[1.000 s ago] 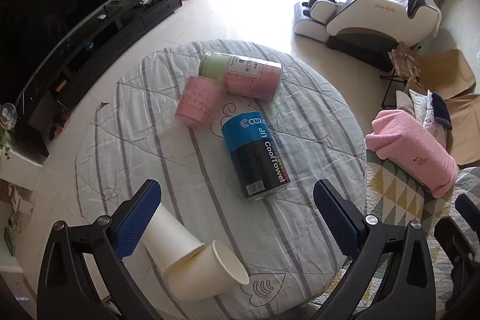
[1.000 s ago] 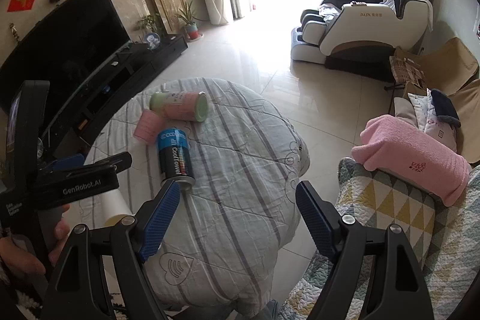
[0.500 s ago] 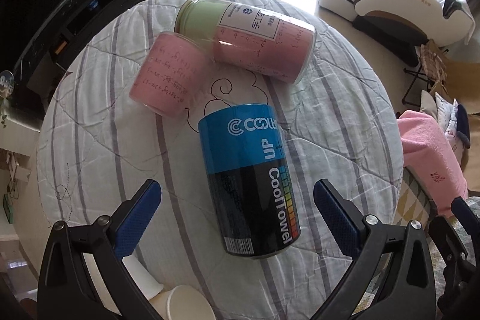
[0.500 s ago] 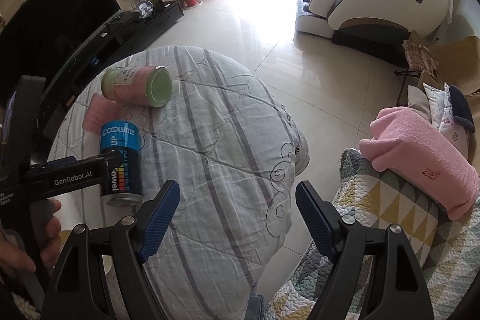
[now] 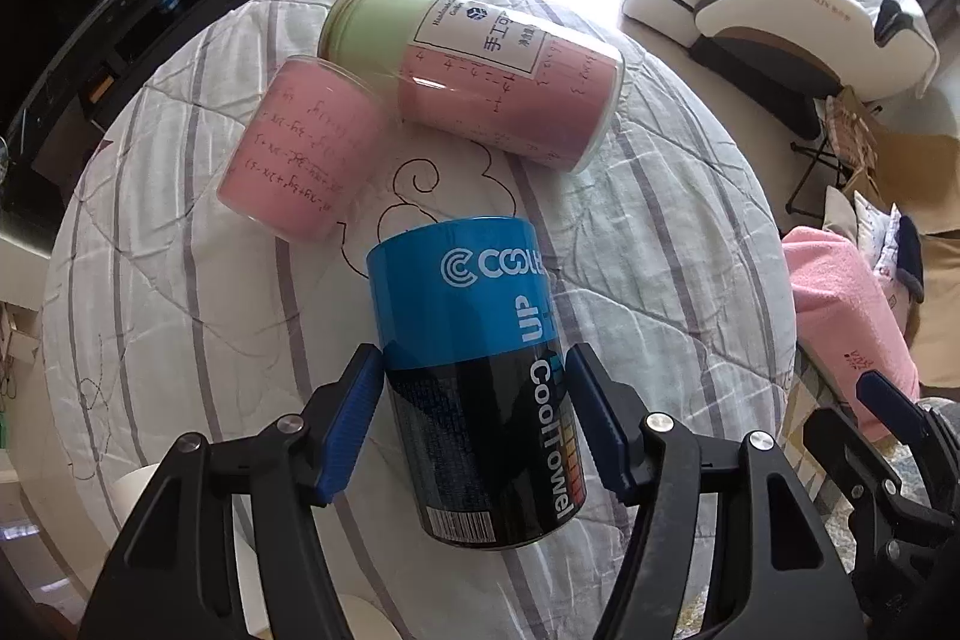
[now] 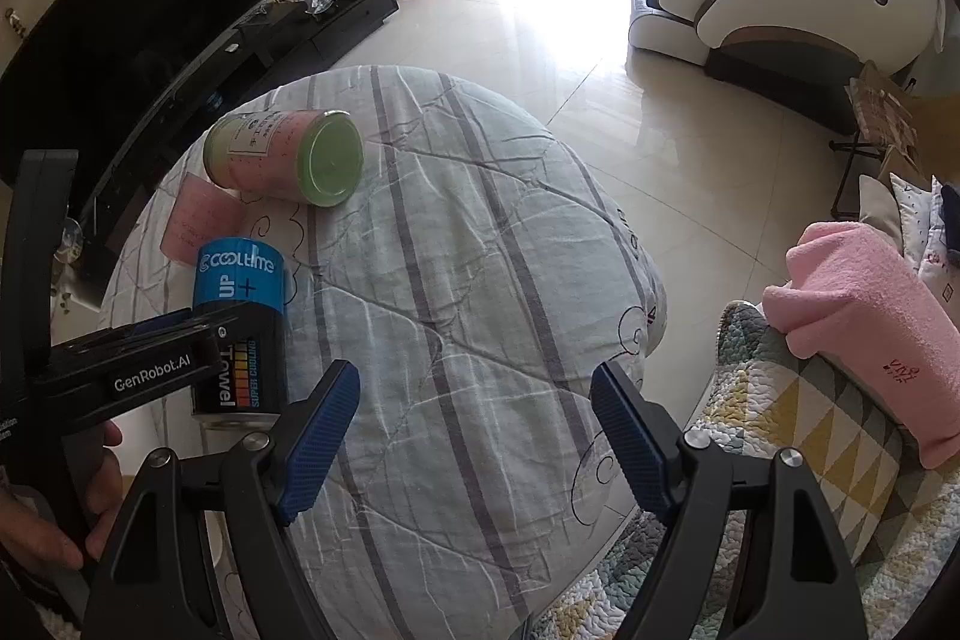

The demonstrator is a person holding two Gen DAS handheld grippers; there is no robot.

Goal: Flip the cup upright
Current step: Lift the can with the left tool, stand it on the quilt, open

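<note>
Three cylinders lie on their sides on the round, quilt-covered tabletop (image 5: 180,316), and none of them stands upright yet. The one being worked on is the blue and black cup (image 5: 480,388), a tall can-shaped thing printed with "CoolTowel", lying near the front of the tabletop with its barcoded end toward the person. Beyond it lie a pink cup (image 5: 303,148) and a green and pink jar (image 5: 474,70), touching each other and untouched by any tool.

The left hand-held gripper (image 5: 477,421) has its blue pads on either side of the blue and black cup's dark lower half. From its own camera the pads look pressed against the cup's walls or a hair off them; I judge it to be clamped, or right at the point of clamping. The cup still seems to rest flat on the quilt, so the lift and turn are not begun.

The right hand-held gripper (image 6: 474,436) hangs over the bare striped cloth to the right of the cups, jaws wide apart and holding nothing.

So, as I read it, the reach and the grip are about done; what remains is to raise the cup, swing it onto its base, set it down steady on the soft quilt, and let go.
</note>
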